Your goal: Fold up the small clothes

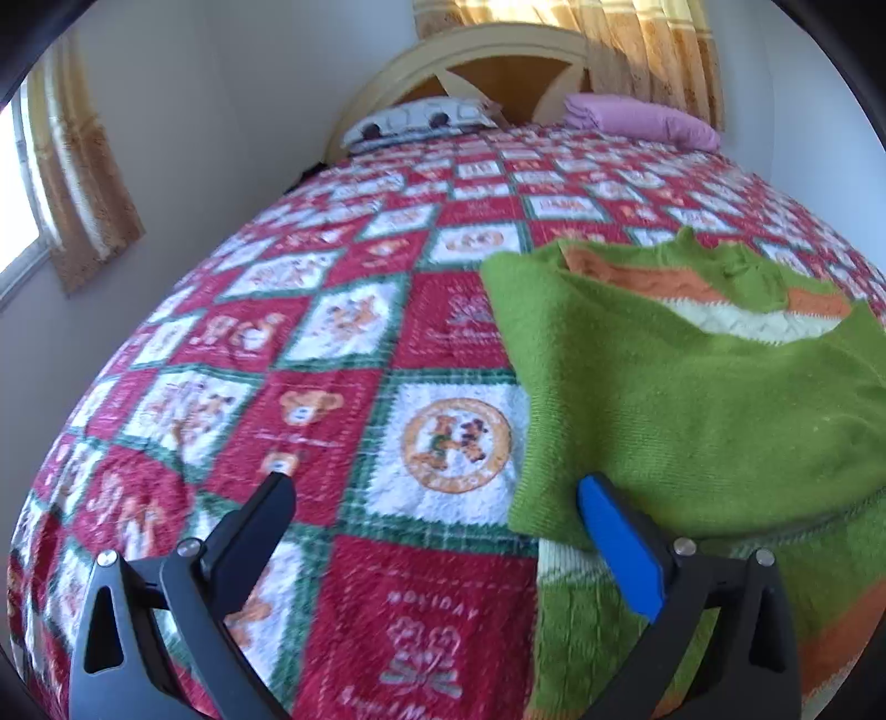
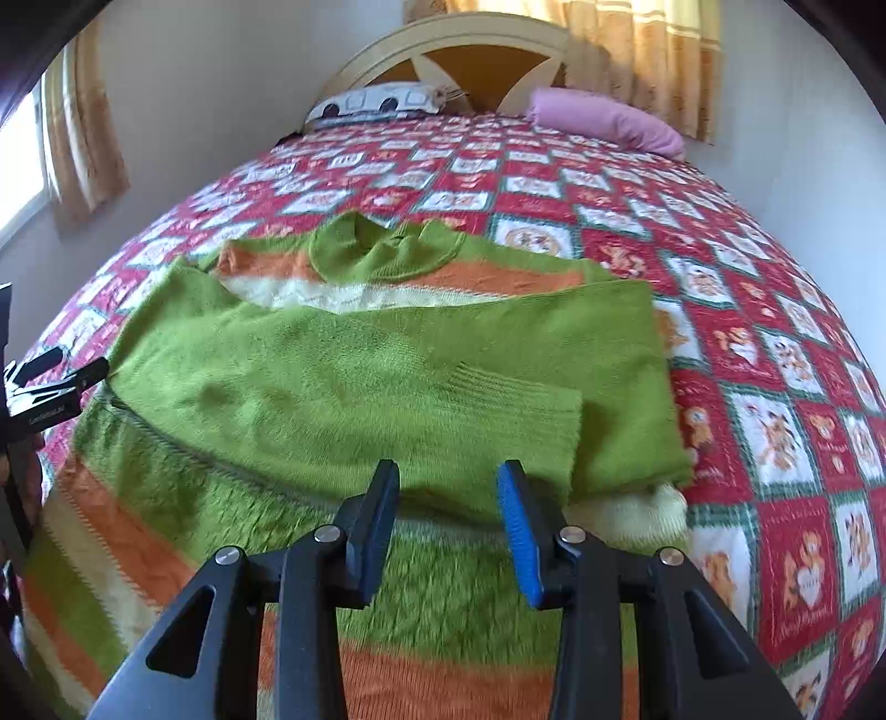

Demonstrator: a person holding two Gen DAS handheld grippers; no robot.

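Observation:
A small green knitted sweater [image 2: 354, 382] with orange and cream stripes lies flat on the bed, both green sleeves folded across its chest. In the left wrist view the sweater [image 1: 692, 410] fills the right side. My left gripper [image 1: 434, 482] stands wide open over the quilt at the sweater's left edge, its blue-padded finger over the folded sleeve's cuff and nothing between the fingers. My right gripper [image 2: 448, 471] hovers open just above the sweater's lower body, near the end of the upper sleeve's cuff [image 2: 520, 421], gripping nothing. The left gripper [image 2: 50, 371] shows at the far left in the right wrist view.
A red, white and green patchwork quilt [image 1: 332, 310] covers the bed. A printed pillow [image 1: 421, 119] and a pink pillow [image 1: 642, 122] lie by the cream headboard [image 1: 470, 50]. White wall and curtained window [image 1: 33, 232] stand to the left.

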